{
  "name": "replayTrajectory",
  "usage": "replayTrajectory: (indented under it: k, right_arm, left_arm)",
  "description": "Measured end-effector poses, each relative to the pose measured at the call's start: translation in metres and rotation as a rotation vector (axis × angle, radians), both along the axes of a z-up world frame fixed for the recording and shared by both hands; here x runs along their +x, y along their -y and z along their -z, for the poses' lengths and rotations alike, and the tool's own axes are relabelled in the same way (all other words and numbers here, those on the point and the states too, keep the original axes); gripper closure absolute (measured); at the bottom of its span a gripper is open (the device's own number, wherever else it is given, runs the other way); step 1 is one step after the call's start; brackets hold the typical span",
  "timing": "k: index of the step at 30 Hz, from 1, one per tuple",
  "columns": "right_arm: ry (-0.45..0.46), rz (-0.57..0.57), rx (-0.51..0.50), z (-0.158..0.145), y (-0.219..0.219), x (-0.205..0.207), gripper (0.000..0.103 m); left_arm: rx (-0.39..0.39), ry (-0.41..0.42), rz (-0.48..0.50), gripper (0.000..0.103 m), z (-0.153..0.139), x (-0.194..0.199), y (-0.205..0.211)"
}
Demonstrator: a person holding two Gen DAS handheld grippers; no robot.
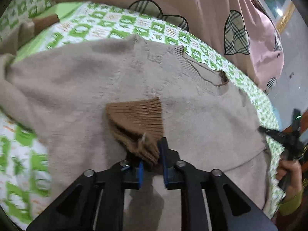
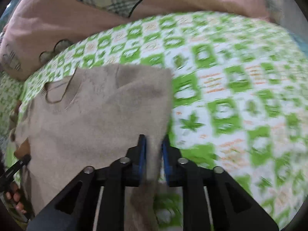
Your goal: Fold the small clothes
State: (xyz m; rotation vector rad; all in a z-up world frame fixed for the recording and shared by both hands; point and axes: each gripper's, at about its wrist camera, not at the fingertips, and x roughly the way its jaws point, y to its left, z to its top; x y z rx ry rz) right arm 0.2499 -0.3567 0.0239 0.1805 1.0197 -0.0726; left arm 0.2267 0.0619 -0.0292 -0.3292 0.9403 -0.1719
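1. One beige knitted sweater (image 1: 80, 88) is seen spread flat on the green-and-white checked bedsheet (image 1: 107, 25); its knit is soft and fuzzy, its neckline (image 1: 204, 75) ribbed
2. One darker brown ribbed cuff (image 1: 138, 115) is pinched by the left gripper (image 1: 152, 163), its blue-padded jaws closed on the bunched end, and is held over the sweater's middle
3. A beige fold of the sweater's edge is clamped between the narrow-set jaws of the right gripper (image 2: 154, 157), by the right side of the garment
4. Pink bedding (image 1: 211, 9) with plaid leaf patches is heaped behind
5. A second brown cuff (image 1: 45, 22) is glimpsed far left, partly hidden; the sheet is smeared by blur in the right wrist view
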Motion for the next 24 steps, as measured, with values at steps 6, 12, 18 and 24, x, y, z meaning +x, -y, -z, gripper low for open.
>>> replayTrajectory:
  k: [6, 12, 18, 24]
  right_arm:
    - [0.134, -0.130, 0.234, -0.028, -0.036, -0.056, 0.047]
    - [0.077, -0.272, 0.397, -0.006, -0.088, -0.089, 0.047]
    - [0.024, -0.288, 0.425, 0.010, -0.107, -0.104, 0.047]
    - [-0.008, -0.258, 0.418, 0.015, -0.102, -0.113, 0.047]
  left_arm:
    - [0.024, 0.025, -0.053, 0.078, -0.017, -0.029, -0.023]
    - [0.144, 0.061, -0.155, 0.037, -0.047, -0.032, -0.068]
    - [0.283, 0.115, -0.306, 0.028, -0.084, 0.020, -0.143]
    - [0.373, 0.002, -0.370, 0.024, -0.073, 0.103, -0.211]
